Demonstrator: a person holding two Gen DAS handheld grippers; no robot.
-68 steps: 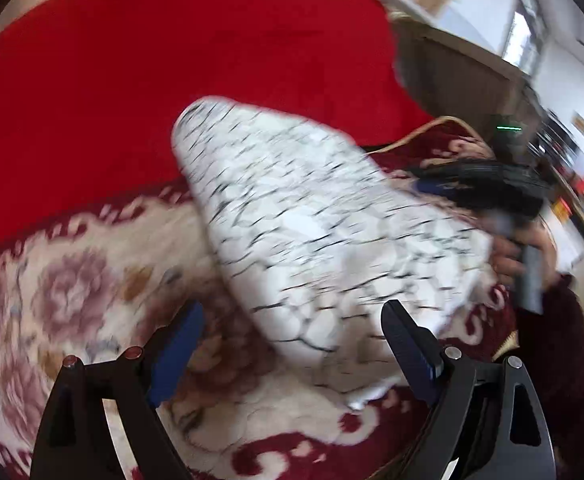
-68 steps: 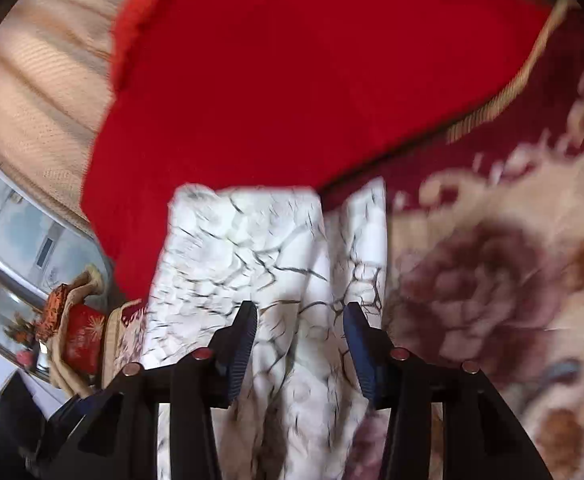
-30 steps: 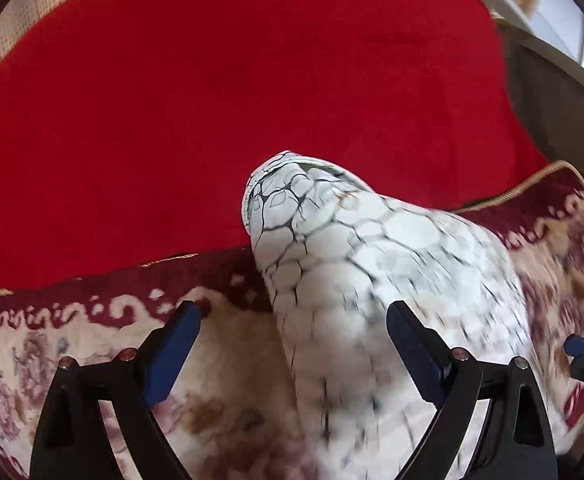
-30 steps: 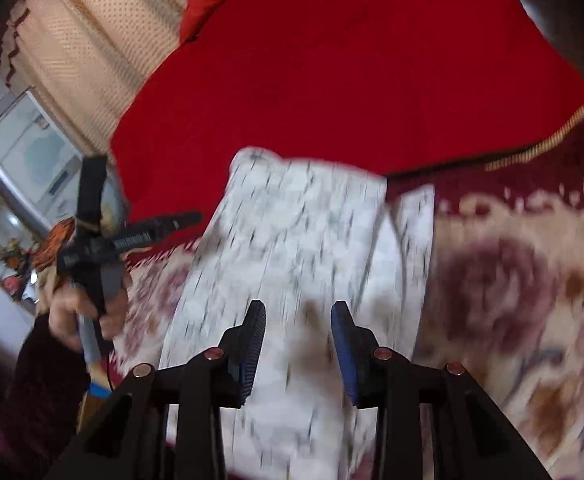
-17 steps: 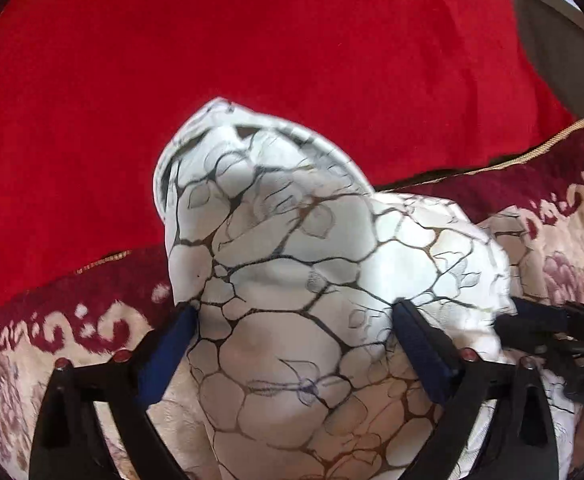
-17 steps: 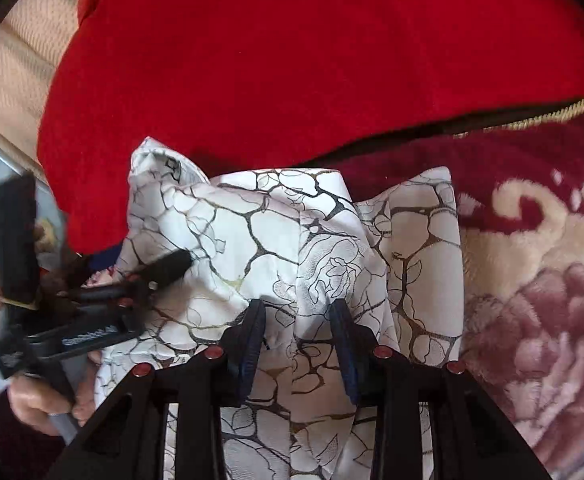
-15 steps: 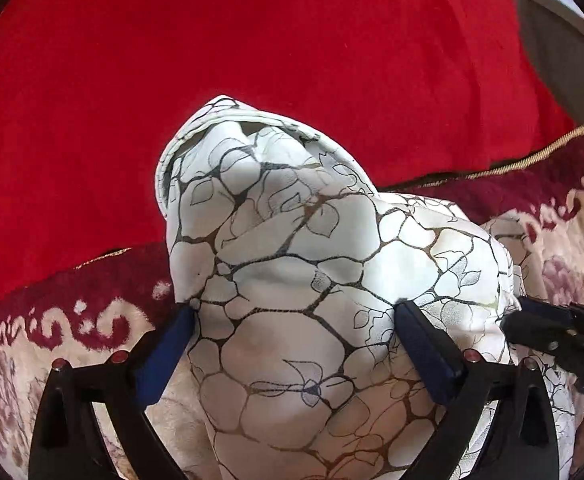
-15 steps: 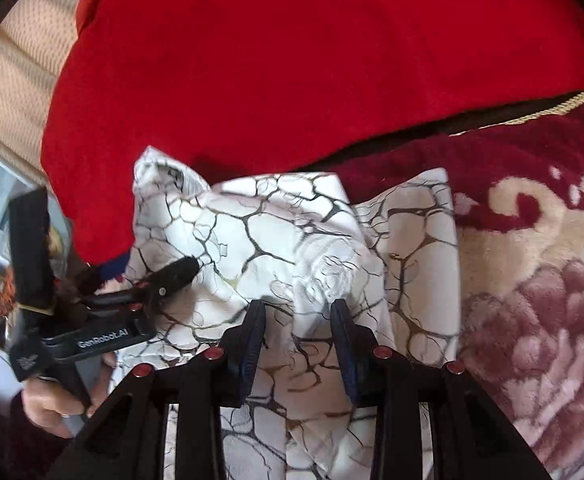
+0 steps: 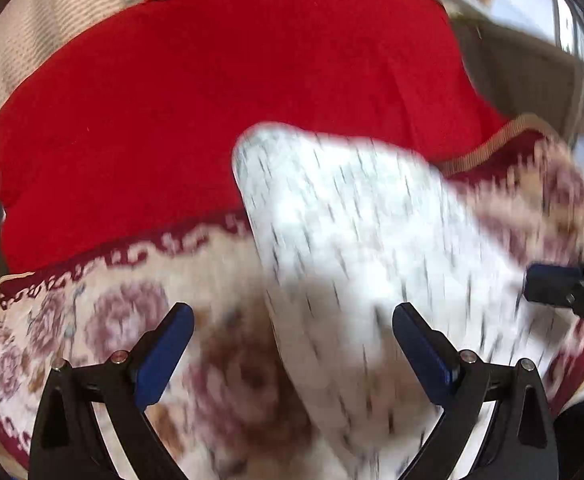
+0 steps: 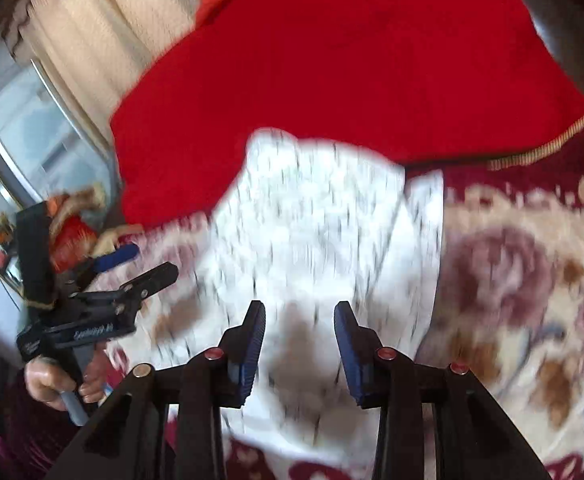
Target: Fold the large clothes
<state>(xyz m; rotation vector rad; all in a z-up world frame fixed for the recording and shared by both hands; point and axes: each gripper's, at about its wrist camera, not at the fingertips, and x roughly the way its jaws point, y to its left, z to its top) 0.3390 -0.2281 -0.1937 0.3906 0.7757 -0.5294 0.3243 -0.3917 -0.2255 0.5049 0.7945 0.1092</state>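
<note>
A floral rug (image 9: 104, 320) with a maroon border carries a folded white crackle-print garment (image 9: 372, 240) at its far edge, overlapping a red blanket (image 9: 212, 100). Left gripper (image 9: 292, 344) gapes wide; right gripper (image 10: 298, 340) stands narrowly parted, both empty above the cloth.

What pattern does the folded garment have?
White garment with thin dark crack-like lines; blurred now, clearest in the right wrist view.
</note>
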